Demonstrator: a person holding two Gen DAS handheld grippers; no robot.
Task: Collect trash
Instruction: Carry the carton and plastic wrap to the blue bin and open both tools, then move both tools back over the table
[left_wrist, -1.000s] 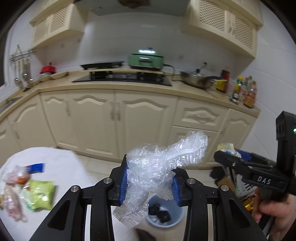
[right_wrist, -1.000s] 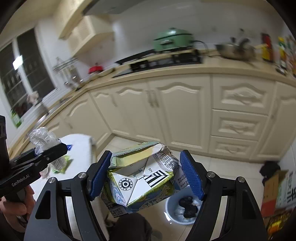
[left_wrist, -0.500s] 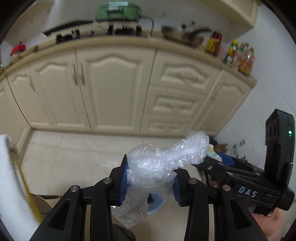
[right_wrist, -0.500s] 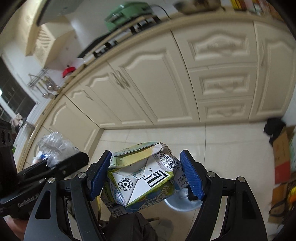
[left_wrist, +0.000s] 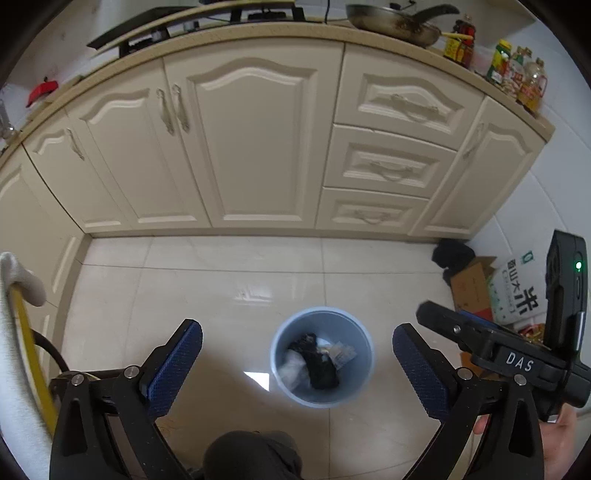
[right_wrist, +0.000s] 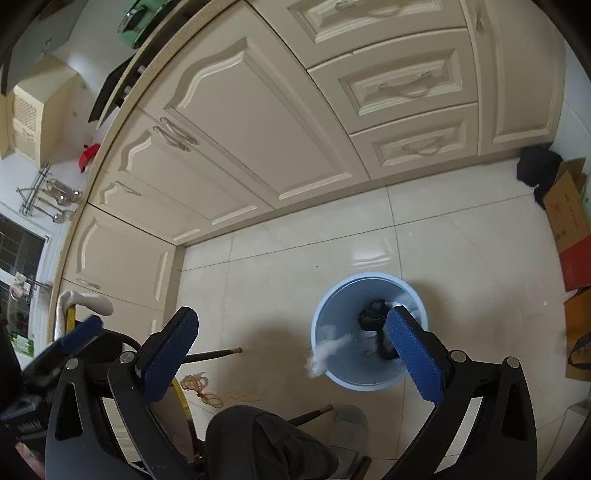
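A light blue trash bin (left_wrist: 320, 356) stands on the tiled floor, with dark and pale trash inside it. My left gripper (left_wrist: 297, 360) is open and empty, held right above the bin. In the right wrist view the bin (right_wrist: 369, 330) lies below my right gripper (right_wrist: 291, 349), which is open and empty. A blurred clear plastic piece (right_wrist: 325, 352) is at the bin's near-left rim, in mid-fall. The carton is not visible. The right gripper body (left_wrist: 517, 354) shows at the right of the left wrist view.
Cream kitchen cabinets (left_wrist: 255, 140) line the far side of the floor. Cardboard boxes and bags (left_wrist: 491, 291) sit in the right corner. A white-covered table edge (left_wrist: 14, 332) is at the left. My knee (right_wrist: 258, 439), a slipper and chair legs are below.
Both grippers tilted down over the bin and opened. The plastic wrap left the left gripper and the crushed carton left the right one; both dropped toward the bin.
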